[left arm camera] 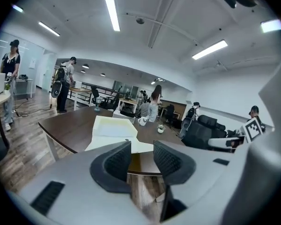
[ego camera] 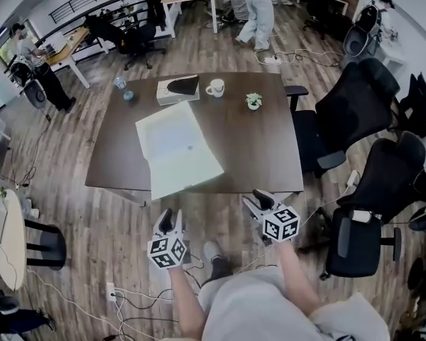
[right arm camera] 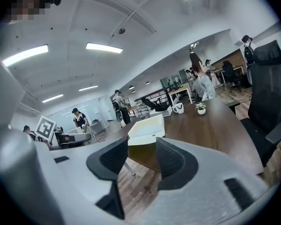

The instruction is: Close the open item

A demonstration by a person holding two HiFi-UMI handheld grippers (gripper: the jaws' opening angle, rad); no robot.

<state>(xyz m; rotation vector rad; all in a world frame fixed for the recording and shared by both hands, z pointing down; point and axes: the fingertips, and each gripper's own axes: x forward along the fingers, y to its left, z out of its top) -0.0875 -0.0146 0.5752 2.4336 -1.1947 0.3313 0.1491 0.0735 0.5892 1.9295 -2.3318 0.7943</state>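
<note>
A flat white box lies open on the dark brown table, its lid folded out toward the near edge. It also shows in the left gripper view as the box beyond the jaws, and in the right gripper view as the box. My left gripper hovers over the wooden floor just short of the table's near edge, open with nothing between its fingers. To its right, also off the table, my right gripper is open and empty, fingers apart.
At the table's far side stand a tissue box, a white mug, a small potted plant and a glass. Black office chairs crowd the right. Cables run over the floor. People stand by far desks.
</note>
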